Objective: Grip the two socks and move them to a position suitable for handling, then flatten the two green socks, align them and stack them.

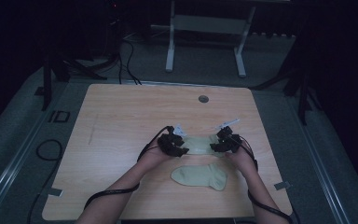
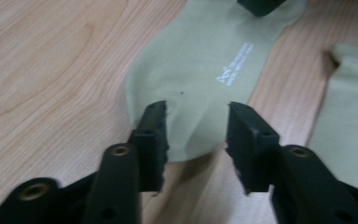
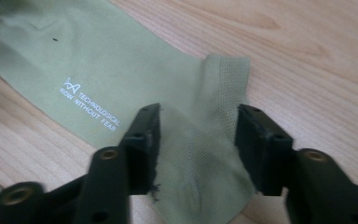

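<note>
Socks are being laid out flat. The far sock [image 1: 198, 144] lies stretched at the desk's [image 1: 121, 121] centre between the left gripper [image 2: 196, 135] and right gripper [image 3: 198, 144], whose fingers stand open over its ends, gripping nothing. Next comes reaching for the near sock [image 1: 200, 176], lower right of centre.

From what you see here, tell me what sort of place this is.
Probably a lab or recording room, not a home: a bare wooden table on grey carpet, cables trailing across the dark floor, and a white metal frame behind. Two pale green socks lie between hand-held grippers.
</note>
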Motion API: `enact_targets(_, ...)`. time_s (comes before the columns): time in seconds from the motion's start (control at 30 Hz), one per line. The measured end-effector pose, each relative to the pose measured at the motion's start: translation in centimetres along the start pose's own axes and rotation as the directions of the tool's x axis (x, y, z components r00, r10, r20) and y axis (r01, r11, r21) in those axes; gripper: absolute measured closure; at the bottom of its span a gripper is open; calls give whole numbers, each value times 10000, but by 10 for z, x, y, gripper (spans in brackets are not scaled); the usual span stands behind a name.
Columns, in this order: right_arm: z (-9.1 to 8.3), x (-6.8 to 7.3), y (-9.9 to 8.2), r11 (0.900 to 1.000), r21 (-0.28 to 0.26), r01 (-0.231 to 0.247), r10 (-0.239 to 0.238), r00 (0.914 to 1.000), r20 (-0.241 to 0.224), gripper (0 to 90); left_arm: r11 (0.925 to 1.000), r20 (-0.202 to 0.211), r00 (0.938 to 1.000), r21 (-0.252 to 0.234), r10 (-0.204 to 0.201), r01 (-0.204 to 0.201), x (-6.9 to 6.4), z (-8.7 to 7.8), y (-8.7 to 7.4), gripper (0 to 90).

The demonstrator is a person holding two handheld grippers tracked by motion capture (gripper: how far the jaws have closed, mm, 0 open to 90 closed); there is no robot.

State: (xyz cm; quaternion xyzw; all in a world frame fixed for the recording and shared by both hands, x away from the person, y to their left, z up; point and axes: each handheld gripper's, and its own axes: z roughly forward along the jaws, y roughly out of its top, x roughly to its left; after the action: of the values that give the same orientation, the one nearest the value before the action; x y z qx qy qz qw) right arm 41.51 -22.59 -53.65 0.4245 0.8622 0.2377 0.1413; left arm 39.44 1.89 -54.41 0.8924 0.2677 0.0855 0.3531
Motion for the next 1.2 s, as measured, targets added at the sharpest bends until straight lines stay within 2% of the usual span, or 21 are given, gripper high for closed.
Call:
enact_targets(0.1, -3, 0, 1, 10000, -21, 54, -54, 10000, -77, 458, 9998, -12, 9999, 131, 156, -156, -5, -7, 1, 503)
enact_targets(0.17, -11, 0, 2, 9997, -219, -132, 126, 9996, -234, 430, 9998, 22, 9999, 180, 102, -103, -9, -13, 1, 499)
enact_targets(0.2, -14, 0, 3, 9996, -104, -262, 258, 9989, -385, 412, 9997, 30, 10000, 214, 81, -82, -11, -16, 1, 496)
enact_targets(0.3, -25, 2, 0, 9992, -362, -187, 168, 9986, -504, 414, 9991, 230, 9996, 402, 151, -160, -17, -26, -2, 453)
enact_targets(0.47, -43, 11, -13, 9983, -576, 80, -123, 9971, -755, 459, 9994, 313, 9994, 326, 127, -137, -28, -39, -12, 437)
enact_targets(0.57, -54, 17, -24, 9974, -713, 64, -127, 9960, -881, 507, 9992, 388, 9992, 364, 133, -147, -34, -45, -19, 437)
enact_targets(0.67, -62, 25, -36, 9972, -693, 299, -371, 9937, -1060, 534, 9983, 459, 9989, 572, 121, -147, -41, -47, -27, 439)
enact_targets(0.83, -64, 37, -56, 9973, -450, 585, -642, 9886, -1364, 567, 9967, 583, 9983, 814, -25, -23, -51, -44, -41, 447)
enact_targets(0.93, -61, 39, -67, 9976, -265, 642, -668, 9912, -1140, 589, 9945, 387, 9992, 1039, 94, -133, -54, -41, -47, 448)
enact_targets(1.03, -58, 40, -75, 9975, -25, 710, -710, 9933, -908, 606, 9939, 190, 9998, 1101, -96, 75, -56, -38, -51, 465)
enact_targets(1.13, -54, 41, -81, 9969, 215, 756, -739, 9945, -737, 617, 9932, 247, 9995, 1159, -173, 143, -56, -36, -53, 491)
enact_targets(1.2, -52, 42, -84, 9971, 267, 706, -684, 9949, -746, 626, 9916, 218, 9995, 1268, 225, -251, -57, -35, -54, 503)
